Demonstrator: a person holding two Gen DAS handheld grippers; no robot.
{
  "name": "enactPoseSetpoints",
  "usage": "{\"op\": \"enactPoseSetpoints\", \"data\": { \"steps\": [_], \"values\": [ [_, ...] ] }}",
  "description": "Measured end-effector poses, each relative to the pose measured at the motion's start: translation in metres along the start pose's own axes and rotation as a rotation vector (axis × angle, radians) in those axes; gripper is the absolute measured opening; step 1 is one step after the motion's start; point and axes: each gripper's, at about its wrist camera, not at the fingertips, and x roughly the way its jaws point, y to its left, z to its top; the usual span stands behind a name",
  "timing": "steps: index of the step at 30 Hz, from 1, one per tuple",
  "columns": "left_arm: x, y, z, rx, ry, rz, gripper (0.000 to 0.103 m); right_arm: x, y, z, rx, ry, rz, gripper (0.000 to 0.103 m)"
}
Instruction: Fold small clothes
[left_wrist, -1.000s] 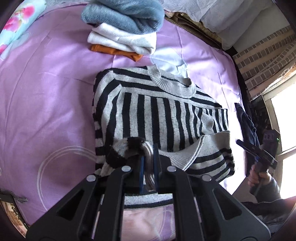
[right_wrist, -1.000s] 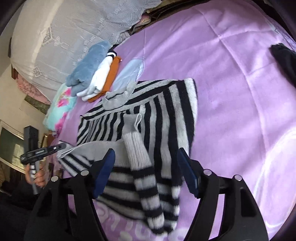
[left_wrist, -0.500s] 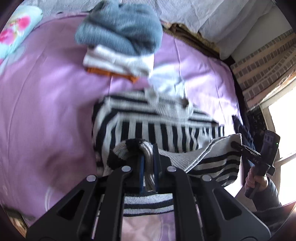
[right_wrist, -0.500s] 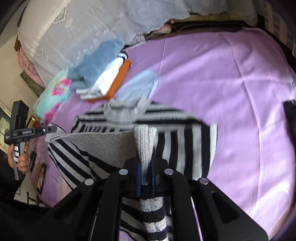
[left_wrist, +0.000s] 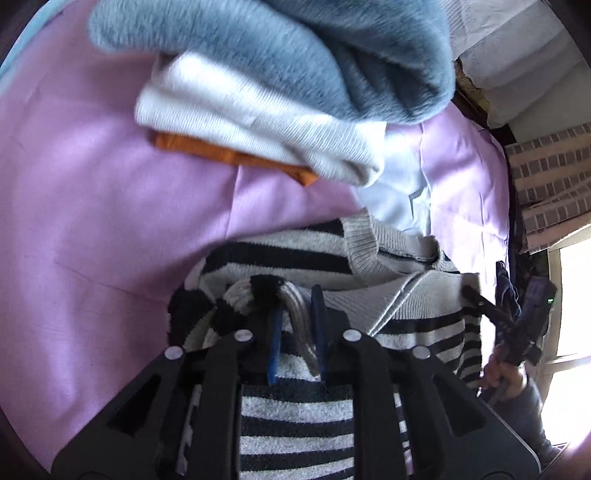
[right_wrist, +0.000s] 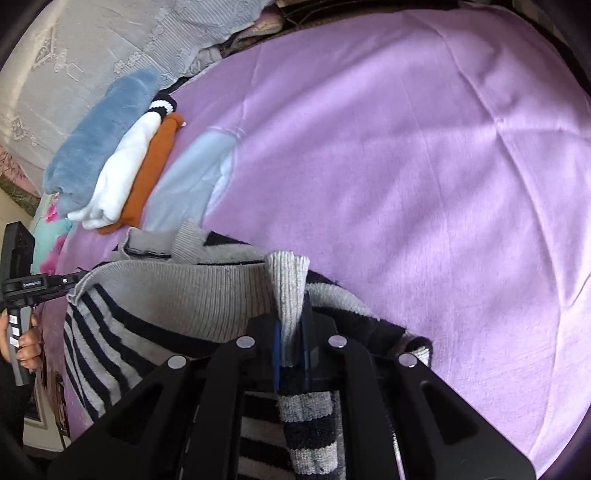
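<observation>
A grey-and-black striped sweater (left_wrist: 280, 258) lies on the purple bedspread (left_wrist: 92, 229), its lower half lifted and doubled toward the collar (left_wrist: 362, 240). My left gripper (left_wrist: 295, 317) is shut on a bunched hem corner of the sweater. In the right wrist view the same sweater (right_wrist: 166, 295) hangs from my right gripper (right_wrist: 290, 332), which is shut on the grey ribbed hem. Each view shows the other gripper at the far hem corner, held by a hand (left_wrist: 506, 376).
A stack of folded clothes sits just beyond the collar: a fluffy blue garment (left_wrist: 280, 48), a white one (left_wrist: 258, 125) and an orange one (left_wrist: 229, 155). A pale blue patch (right_wrist: 192, 181) lies beside it. Open purple bedspread (right_wrist: 424, 166) spreads to the right.
Both grippers have carried the sweater's hem forward toward the collar, folding the lower half over. The right gripper went from open to shut on the hem. The folded stack now looms much closer.
</observation>
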Motion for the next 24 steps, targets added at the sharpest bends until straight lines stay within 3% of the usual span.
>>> {"op": "enactPoseSetpoints", "data": {
  "steps": [1,4,5,6,7,8,12,19,22,24],
  "values": [
    [-0.004,0.000,0.000,0.000,-0.001,-0.014,0.021,0.000,0.000,0.000,0.006,-0.001,0.000,0.009],
    [-0.028,0.000,0.004,0.011,-0.018,-0.014,0.046,0.002,-0.002,0.001,0.016,0.006,0.000,0.009],
    [-0.038,-0.001,0.006,0.026,-0.050,0.044,0.080,0.002,-0.003,0.001,0.020,0.005,0.003,0.009],
    [-0.052,-0.002,0.007,0.043,-0.100,0.144,0.101,0.002,-0.005,0.000,0.027,0.004,0.008,0.008],
    [-0.070,-0.004,0.009,0.065,-0.183,0.256,0.101,0.001,-0.006,-0.001,0.037,0.002,0.014,0.008],
    [-0.079,-0.006,0.009,0.091,-0.216,0.296,0.101,0.001,-0.007,-0.001,0.052,-0.003,0.022,0.008],
    [-0.092,-0.024,0.000,0.170,-0.246,0.342,0.101,-0.011,-0.003,-0.002,0.055,-0.036,0.033,0.010],
    [-0.034,-0.128,-0.040,0.591,-0.232,0.416,0.101,-0.017,0.001,0.003,0.031,-0.044,0.021,0.010],
    [0.000,-0.133,-0.034,0.620,-0.166,0.456,0.101,-0.014,-0.001,0.004,0.020,-0.032,0.009,0.011],
    [0.018,-0.113,-0.021,0.542,-0.111,0.530,0.101,-0.011,-0.009,0.003,0.039,-0.027,-0.002,0.011]
  ]
}}
